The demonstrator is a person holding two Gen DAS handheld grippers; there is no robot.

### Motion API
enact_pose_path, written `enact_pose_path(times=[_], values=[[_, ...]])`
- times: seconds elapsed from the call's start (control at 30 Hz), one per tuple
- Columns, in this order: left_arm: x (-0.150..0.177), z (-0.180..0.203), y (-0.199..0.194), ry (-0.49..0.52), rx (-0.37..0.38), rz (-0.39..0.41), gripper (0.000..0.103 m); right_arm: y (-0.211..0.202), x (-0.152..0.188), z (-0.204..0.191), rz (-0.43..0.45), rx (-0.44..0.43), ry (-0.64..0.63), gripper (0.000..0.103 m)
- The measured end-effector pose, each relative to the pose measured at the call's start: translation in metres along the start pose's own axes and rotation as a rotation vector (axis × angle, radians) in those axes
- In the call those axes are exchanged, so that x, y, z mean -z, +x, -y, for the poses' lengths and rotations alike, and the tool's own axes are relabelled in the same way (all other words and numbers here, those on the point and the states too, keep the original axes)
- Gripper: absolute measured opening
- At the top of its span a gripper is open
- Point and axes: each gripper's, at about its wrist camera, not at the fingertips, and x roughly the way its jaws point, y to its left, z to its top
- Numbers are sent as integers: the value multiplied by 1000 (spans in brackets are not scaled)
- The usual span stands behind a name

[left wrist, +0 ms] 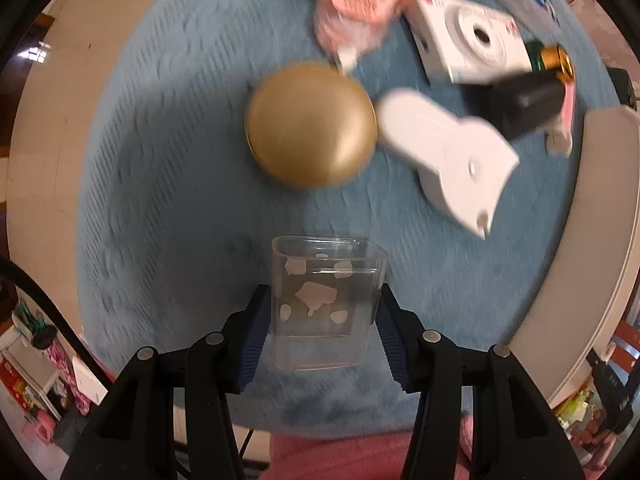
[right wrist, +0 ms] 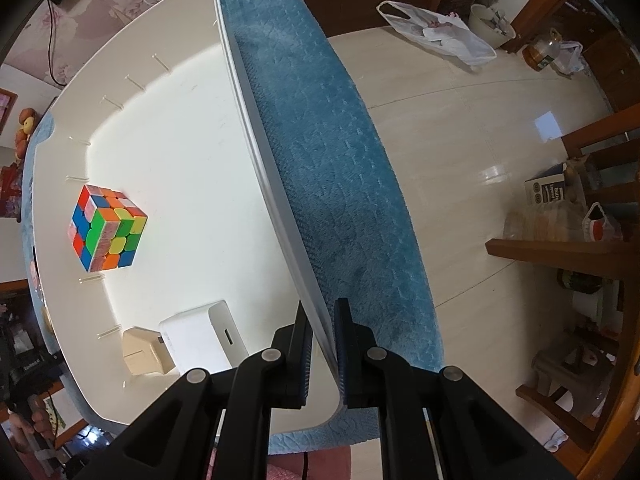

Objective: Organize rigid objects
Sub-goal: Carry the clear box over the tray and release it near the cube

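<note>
In the left wrist view a clear square plastic container (left wrist: 320,320) with white flecks stands on the blue plush mat (left wrist: 160,160). My left gripper (left wrist: 324,292) has a blue pad against each of its side walls. Beyond it lie a gold round case (left wrist: 310,124), a white device (left wrist: 448,156), a white camera box (left wrist: 468,44) and a pink round pack (left wrist: 356,4). In the right wrist view my right gripper (right wrist: 322,304) is shut on the thin wall of the white bin (right wrist: 260,140). Inside the bin sit a colour cube (right wrist: 106,228), a white box (right wrist: 200,340) and a cream block (right wrist: 144,350).
A black block (left wrist: 520,100) and a green and gold battery (left wrist: 552,60) lie at the mat's far right, near the white bin's rim (left wrist: 592,220). Past the mat's edge are tiled floor (right wrist: 460,140), wooden chairs (right wrist: 580,248) and plastic bags (right wrist: 436,28).
</note>
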Motion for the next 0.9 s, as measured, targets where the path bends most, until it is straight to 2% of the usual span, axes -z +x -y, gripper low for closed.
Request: enact_pose_path(times=[0.07, 0.23, 0.4, 0.67, 0.9], values=[[8, 4, 4, -11, 13, -20, 55, 1, -1, 1, -4, -7, -4, 10], [28, 19, 7, -5, -9, -38, 55, 3, -4, 7, -10, -38, -27, 10], [49, 42, 3, 21, -26, -31, 55, 3, -6, 9, -13, -61, -52, 9], [76, 85, -37, 106, -86, 89, 55, 3, -4, 3, -14, -65, -141, 9], [111, 142, -87, 197, -94, 206, 55, -1, -2, -5, -20, -71, -215, 9]])
